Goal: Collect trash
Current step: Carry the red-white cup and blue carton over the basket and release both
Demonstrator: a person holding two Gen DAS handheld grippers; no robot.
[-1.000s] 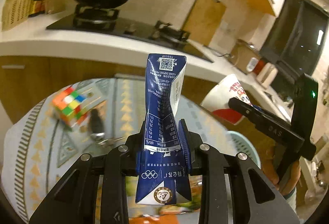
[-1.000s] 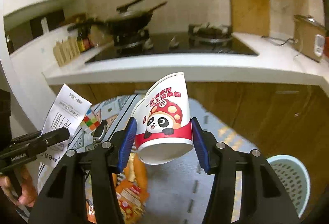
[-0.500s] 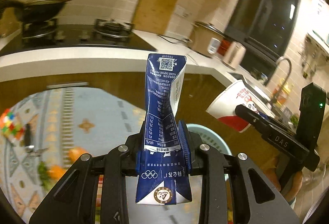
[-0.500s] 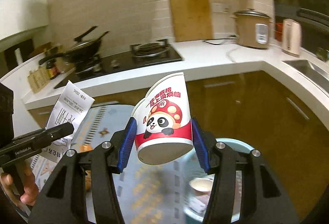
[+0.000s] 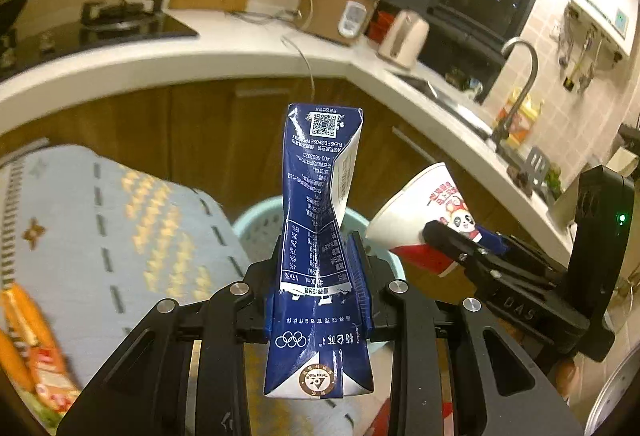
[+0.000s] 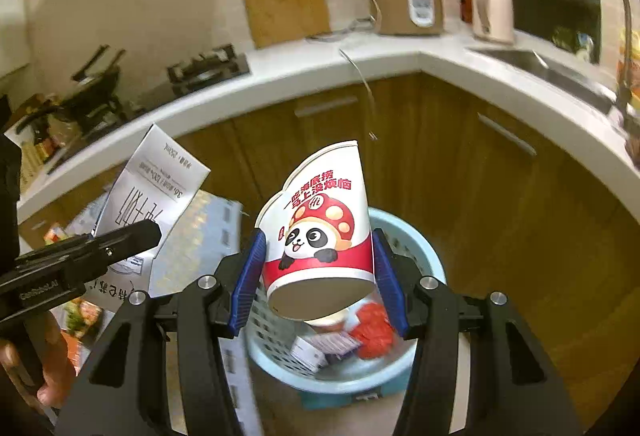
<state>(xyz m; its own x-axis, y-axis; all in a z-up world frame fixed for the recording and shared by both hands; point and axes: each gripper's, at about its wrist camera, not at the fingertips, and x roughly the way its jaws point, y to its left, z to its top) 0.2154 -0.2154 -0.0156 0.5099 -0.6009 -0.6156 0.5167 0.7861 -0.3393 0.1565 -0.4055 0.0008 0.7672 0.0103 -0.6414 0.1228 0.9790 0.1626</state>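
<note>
The trash basket (image 6: 424,260), pale blue with a slotted wall, stands on the floor just in front of the wooden kitchen cabinets (image 6: 472,172), and everything else sits in relation to it. Inside it lie a red crumpled wrapper (image 6: 372,328), a small white-and-purple box (image 6: 316,350) and another cup, partly hidden. Directly above the basket's opening, the right gripper (image 6: 320,276) clamps a paper cup (image 6: 320,236) printed with a panda under a red mushroom cap; its blue pads press the cup's sides and the cup tilts with its base toward the camera. Left of the basket and also held up in the air, the left gripper (image 5: 318,276) pinches a crushed dark blue milk carton (image 5: 320,236) around its creased middle, the QR-code end pointing away; in the left wrist view the basket's rim (image 5: 256,214) shows just behind the carton. Beside the basket on its left lies a grey patterned cloth (image 5: 120,228), with orange snack packets (image 5: 36,360) at its far edge. Behind the basket, the white countertop (image 6: 304,68) carries a rice cooker (image 6: 408,2) and a kettle (image 6: 492,10).
</note>
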